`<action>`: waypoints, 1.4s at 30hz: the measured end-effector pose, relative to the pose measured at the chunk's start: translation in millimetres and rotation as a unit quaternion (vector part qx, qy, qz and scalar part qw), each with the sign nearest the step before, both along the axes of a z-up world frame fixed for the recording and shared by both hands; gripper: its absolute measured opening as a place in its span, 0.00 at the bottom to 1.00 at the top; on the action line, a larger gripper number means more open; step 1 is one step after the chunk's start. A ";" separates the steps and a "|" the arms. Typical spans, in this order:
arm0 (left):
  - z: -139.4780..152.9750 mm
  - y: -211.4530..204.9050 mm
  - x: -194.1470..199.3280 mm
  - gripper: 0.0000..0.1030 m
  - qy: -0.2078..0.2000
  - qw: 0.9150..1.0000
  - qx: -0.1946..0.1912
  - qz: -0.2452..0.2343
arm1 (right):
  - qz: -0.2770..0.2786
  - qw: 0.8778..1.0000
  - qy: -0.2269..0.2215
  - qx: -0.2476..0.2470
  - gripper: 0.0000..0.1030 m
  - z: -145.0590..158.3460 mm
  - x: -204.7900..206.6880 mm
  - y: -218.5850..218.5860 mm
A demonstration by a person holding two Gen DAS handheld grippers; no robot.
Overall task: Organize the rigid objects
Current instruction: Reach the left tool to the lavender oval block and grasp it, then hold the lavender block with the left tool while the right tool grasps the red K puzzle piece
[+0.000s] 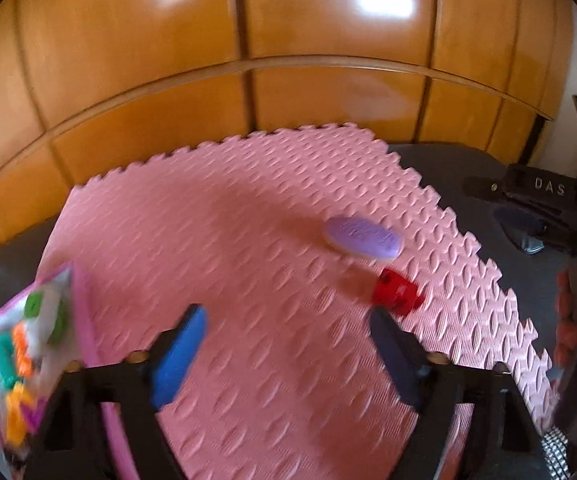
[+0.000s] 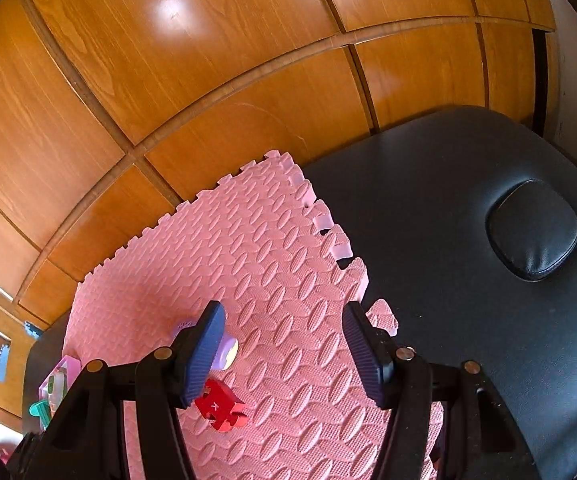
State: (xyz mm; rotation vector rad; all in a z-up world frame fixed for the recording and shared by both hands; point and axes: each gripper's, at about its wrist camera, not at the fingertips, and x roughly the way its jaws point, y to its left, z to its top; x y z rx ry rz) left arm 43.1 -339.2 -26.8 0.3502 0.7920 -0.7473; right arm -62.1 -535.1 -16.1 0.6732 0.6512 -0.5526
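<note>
A purple oval piece [image 1: 363, 237] and a small red block [image 1: 395, 291] lie on the pink foam mat [image 1: 248, 248]. My left gripper [image 1: 288, 344] is open and empty above the mat, the red block just beyond its right finger. A pink tray [image 1: 82, 300] with several coloured pieces sits at the left. In the right wrist view my right gripper [image 2: 284, 354] is open and empty over the mat [image 2: 272, 264]; the red block [image 2: 220, 404] lies under its left finger, the purple piece [image 2: 226, 350] partly hidden behind that finger. The tray [image 2: 58, 380] shows at lower left.
The mat lies on a black padded table [image 2: 448, 240] with a round cushion insert [image 2: 532, 230]. A wooden panelled wall [image 1: 248, 60] stands close behind. A black device marked DAS [image 1: 548, 188] is at the right in the left wrist view.
</note>
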 end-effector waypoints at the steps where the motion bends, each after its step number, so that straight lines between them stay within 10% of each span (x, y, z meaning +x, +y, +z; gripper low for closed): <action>1: -0.2 -9.5 0.8 0.86 -0.002 1.000 0.001 -0.011 | 0.000 1.000 -0.001 0.002 0.60 0.0 -0.1 0.2; 19: -42.4 -125.2 36.4 0.89 -0.005 0.989 0.068 -0.130 | -0.023 0.999 -0.008 0.046 0.60 -5.2 -7.2 -15.9; 22: -52.1 -131.8 41.3 0.74 0.013 0.988 0.066 -0.136 | -0.023 0.999 -0.006 0.047 0.60 -6.4 -6.6 -15.8; 42: -34.0 -0.1 40.1 0.73 0.050 0.997 0.008 0.063 | 0.122 0.991 0.061 0.017 0.60 -38.1 42.5 31.2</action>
